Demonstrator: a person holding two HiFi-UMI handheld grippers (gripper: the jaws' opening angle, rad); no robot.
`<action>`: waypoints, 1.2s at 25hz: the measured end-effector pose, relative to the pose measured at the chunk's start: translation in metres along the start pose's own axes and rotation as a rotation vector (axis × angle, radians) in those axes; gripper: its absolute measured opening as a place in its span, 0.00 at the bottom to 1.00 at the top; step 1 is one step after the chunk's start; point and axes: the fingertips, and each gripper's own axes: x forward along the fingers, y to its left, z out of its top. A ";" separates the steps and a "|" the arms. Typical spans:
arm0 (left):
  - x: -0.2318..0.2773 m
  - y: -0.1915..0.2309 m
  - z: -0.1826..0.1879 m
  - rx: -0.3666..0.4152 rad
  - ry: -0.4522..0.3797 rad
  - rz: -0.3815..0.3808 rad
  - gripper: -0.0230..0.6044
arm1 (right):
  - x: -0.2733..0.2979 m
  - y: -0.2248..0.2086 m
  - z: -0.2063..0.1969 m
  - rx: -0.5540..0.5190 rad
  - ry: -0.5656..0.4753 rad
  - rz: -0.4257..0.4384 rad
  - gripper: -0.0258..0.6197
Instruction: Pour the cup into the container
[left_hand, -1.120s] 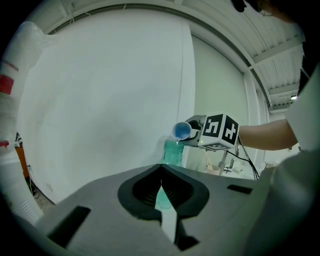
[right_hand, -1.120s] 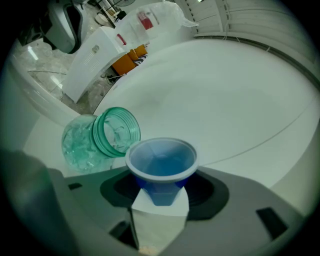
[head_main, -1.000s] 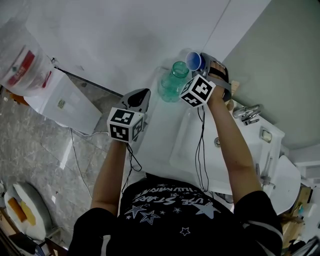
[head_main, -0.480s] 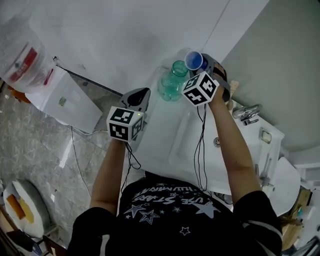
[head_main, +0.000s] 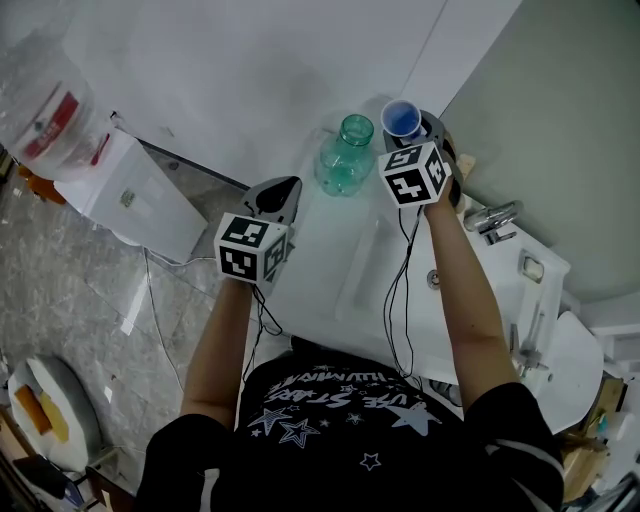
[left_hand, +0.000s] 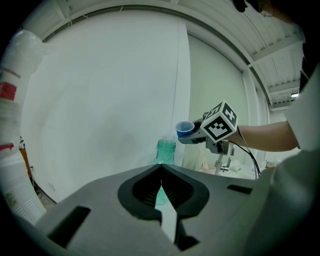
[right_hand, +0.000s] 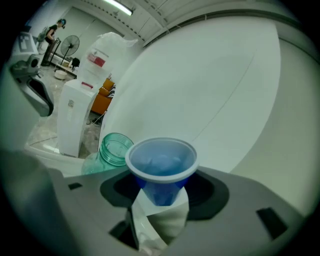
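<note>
A white wall (head_main: 250, 60) fills twelve o'clock in the head view. A grey marbled floor (head_main: 70, 300) spreads at nine, with a white water dispenser (head_main: 130, 200) at ten. A white sink counter (head_main: 330, 250) runs from the centre towards four, with a chrome tap (head_main: 492, 218) at three. In the right gripper view, a ceiling strip light (right_hand: 119, 6) glows at eleven.

Base of cup (right_hand: 161, 167): hidden between the pads of the right hand-held gripper (right_hand: 160, 197), centre of the right gripper view.
Contents of cup: blurred, not determinable.
Lower body of container (right_hand: 114, 148): hidden behind that gripper's body, lower left.
Red-labelled white object (head_main: 45, 120): cut off by the left edge, head view.
Distant person (right_hand: 51, 31): upper left of the right gripper view, too small to resolve.
</note>
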 end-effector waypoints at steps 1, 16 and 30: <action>-0.001 -0.002 -0.001 -0.001 0.001 0.001 0.05 | -0.003 0.000 -0.002 0.027 -0.006 0.007 0.44; -0.014 -0.038 -0.021 -0.028 0.033 0.003 0.05 | -0.039 0.031 -0.057 0.360 -0.050 0.125 0.44; -0.030 -0.052 -0.061 -0.066 0.095 0.015 0.05 | -0.053 0.101 -0.076 0.462 -0.096 0.263 0.44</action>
